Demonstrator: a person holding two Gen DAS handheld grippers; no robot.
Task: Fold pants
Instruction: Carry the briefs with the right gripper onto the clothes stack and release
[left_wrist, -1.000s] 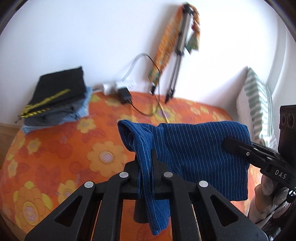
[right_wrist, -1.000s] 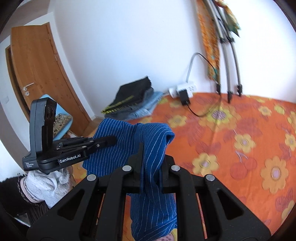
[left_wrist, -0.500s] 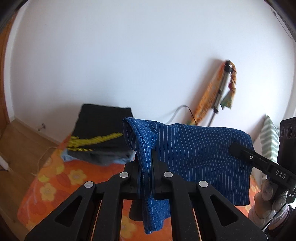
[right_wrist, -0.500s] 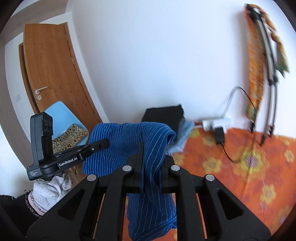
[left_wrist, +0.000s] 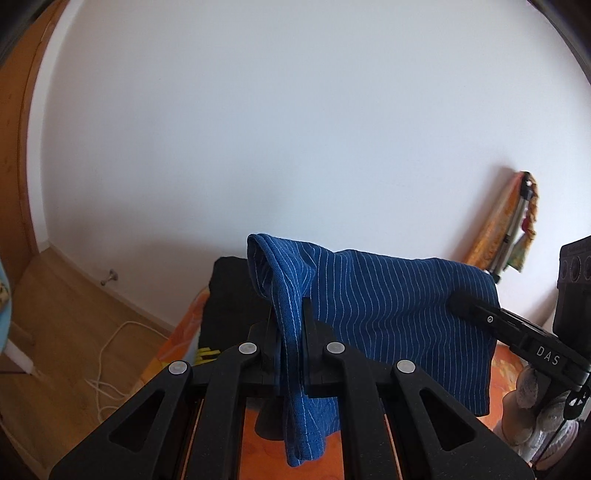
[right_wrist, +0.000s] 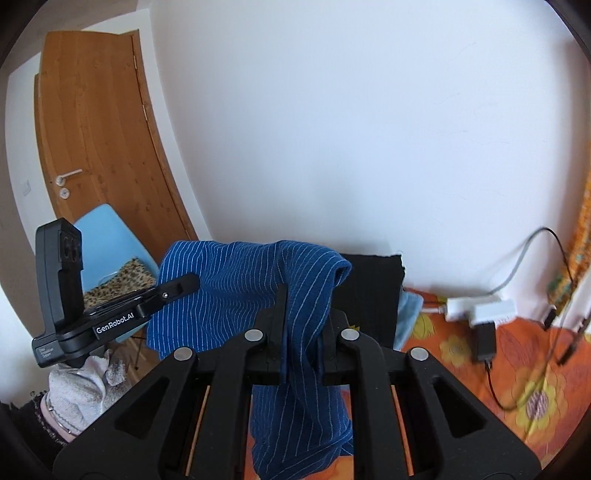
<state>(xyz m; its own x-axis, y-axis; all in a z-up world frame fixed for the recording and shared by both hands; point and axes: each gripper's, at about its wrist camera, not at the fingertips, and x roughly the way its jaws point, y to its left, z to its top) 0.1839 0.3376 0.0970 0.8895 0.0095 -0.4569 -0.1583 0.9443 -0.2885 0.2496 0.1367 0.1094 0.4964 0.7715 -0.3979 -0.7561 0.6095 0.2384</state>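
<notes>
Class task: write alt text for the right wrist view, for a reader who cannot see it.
The right tongs are shut on folded blue pinstriped pants, held up in the air; the left tongs grip the opposite edge. Behind are a white wall, a wooden door, a blue chair and an orange floral bedspread.

Open air above; the black folded stack (left_wrist: 236, 295) sits close beneath the pants (left_wrist: 388, 314).
</notes>
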